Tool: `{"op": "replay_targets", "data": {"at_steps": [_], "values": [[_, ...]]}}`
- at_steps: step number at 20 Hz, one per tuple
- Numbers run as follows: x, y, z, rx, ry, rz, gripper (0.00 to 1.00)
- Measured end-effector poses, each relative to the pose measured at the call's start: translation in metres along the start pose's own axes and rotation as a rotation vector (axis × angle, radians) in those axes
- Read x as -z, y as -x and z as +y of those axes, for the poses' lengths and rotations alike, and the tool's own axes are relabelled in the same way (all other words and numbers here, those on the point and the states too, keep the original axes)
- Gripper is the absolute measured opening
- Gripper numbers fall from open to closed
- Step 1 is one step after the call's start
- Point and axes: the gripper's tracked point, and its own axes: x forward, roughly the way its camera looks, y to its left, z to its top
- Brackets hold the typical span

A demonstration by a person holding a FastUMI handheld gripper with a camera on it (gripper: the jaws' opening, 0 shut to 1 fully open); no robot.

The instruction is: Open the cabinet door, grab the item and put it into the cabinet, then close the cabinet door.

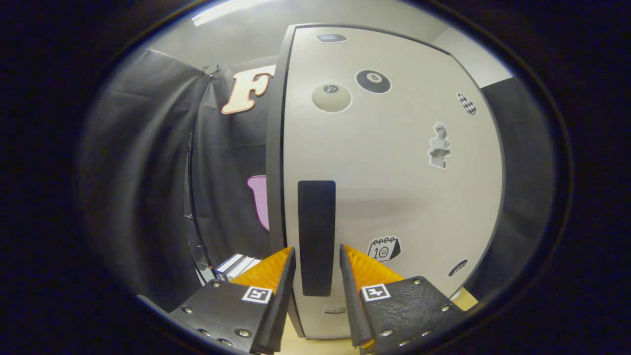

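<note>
The gripper [317,268] stood partly open, its fingers either side of the dark handle [316,236] on the closed cabinet door [394,197], though contact was unclear. At eight o'clock from the fingers, boxes [236,266] lay half-hidden behind one finger.

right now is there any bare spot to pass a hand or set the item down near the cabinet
Free: the gap left of the cabinet door, between its dark edge and the black cloth wall. Low in that gap it is crowded by a stack of boxes. A bare strip of light surface lies under the door. The gripper is open, fingers either side of the handle.
</note>
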Motion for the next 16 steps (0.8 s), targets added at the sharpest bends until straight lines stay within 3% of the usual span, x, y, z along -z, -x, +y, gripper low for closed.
{"op": "replay_targets", "data": {"at_steps": [2, 5, 8, 9, 13, 16], "values": [[0.001, 0.003, -0.001, 0.003, 0.002, 0.014, 0.51], [0.001, -0.003, 0.0, 0.018, 0.001, 0.0, 0.33], [0.002, -0.002, 0.0, 0.032, -0.006, 0.003, 0.33], [0.002, -0.002, 0.0, 0.029, -0.017, 0.003, 0.27], [0.004, -0.001, -0.002, 0.022, -0.037, 0.033, 0.27], [0.005, 0.004, -0.001, 0.022, -0.053, 0.037, 0.18]]}}
